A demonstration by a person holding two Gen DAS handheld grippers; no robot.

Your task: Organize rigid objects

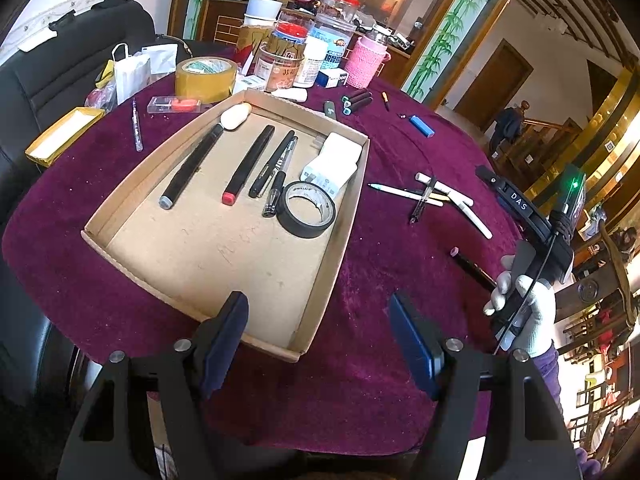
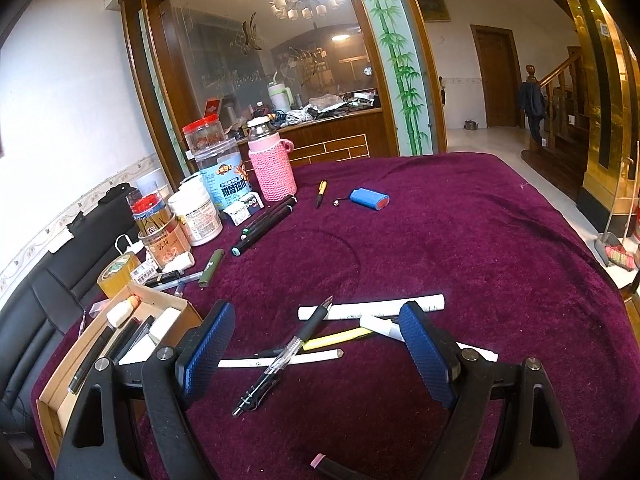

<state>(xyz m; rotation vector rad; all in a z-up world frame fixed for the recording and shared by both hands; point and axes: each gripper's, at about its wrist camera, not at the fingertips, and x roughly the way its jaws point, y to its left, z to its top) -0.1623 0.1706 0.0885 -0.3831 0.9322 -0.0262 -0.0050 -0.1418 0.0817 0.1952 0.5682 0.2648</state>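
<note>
A cardboard tray [image 1: 136, 196] on the purple tablecloth holds several markers and pens, a black tape roll [image 1: 306, 210], a white adapter [image 1: 334, 160] and a cream eraser-like piece [image 1: 236, 116]. My left gripper [image 1: 316, 332] is open and empty above the tray's near corner. My right gripper [image 2: 316, 344] is open and empty, hovering over a loose pile of pens [image 2: 280, 356] and white markers [image 2: 372, 307]. That pile also shows in the left wrist view [image 1: 436, 196]. A pink-tipped black marker [image 2: 332, 466] lies just under the right gripper.
Jars, a pink-sleeved bottle [image 2: 272, 168], a brown tape roll [image 1: 206, 78] and boxes crowd the table's far side. Loose markers [image 2: 264, 220], a green pen [image 2: 210, 268], a blue battery pack [image 2: 370, 199] and a small yellow-black pen [image 2: 321, 192] lie beyond. A yellow box [image 1: 62, 134] sits at left.
</note>
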